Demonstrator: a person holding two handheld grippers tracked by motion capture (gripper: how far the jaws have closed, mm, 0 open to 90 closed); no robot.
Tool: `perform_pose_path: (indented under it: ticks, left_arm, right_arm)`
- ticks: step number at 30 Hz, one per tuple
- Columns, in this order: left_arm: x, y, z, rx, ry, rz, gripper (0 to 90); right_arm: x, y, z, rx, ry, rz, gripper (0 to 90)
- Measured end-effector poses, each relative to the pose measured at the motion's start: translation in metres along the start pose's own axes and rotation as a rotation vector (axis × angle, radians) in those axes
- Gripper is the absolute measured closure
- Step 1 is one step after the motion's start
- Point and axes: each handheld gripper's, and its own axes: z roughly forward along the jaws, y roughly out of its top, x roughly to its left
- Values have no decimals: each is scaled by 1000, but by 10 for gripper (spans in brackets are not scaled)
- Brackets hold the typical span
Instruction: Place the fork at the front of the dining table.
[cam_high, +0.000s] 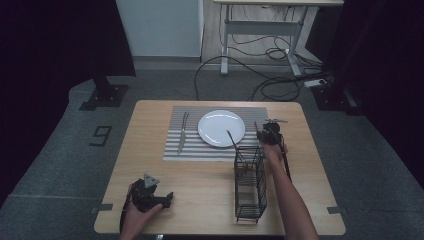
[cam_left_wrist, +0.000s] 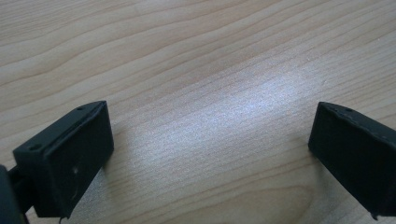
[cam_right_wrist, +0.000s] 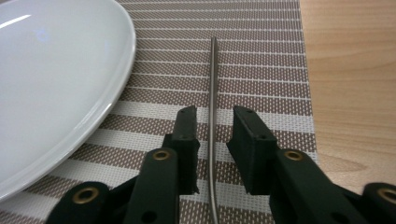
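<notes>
On the striped placemat (cam_right_wrist: 261, 60) right of the white plate (cam_right_wrist: 56, 74), a thin, stiff, slippery-looking metal utensil (cam_right_wrist: 213, 107) lies between the right gripper (cam_right_wrist: 214, 122)'s slightly parted jaws, best pinched mid-handle, while the left gripper (cam_left_wrist: 205, 144) rests wide open and empty.

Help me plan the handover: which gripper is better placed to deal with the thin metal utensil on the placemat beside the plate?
The right gripper: its open jaws already straddle the metal utensil beside the plate. The left gripper sits open on bare table at the near edge.

High view looks down on the table (cam_high: 150, 150); gripper views sit close, perhaps sharing its placemat (cam_right_wrist: 261, 56).
</notes>
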Motion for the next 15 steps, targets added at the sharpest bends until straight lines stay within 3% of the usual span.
perform_pose_path:
  ticks: [7,8,15]
  left_arm:
    - [0,0,0,0,0,0,0]
    - [0,0,0,0,0,1,0]
    - [0,1,0,1,0,2,0]
  right_arm:
    - [-3,-1,-23,-42,50,-17,677]
    - [-4,-4,-31,-31,52,-47,670]
    - [-9,-19,-54,-27,63,-68,679]
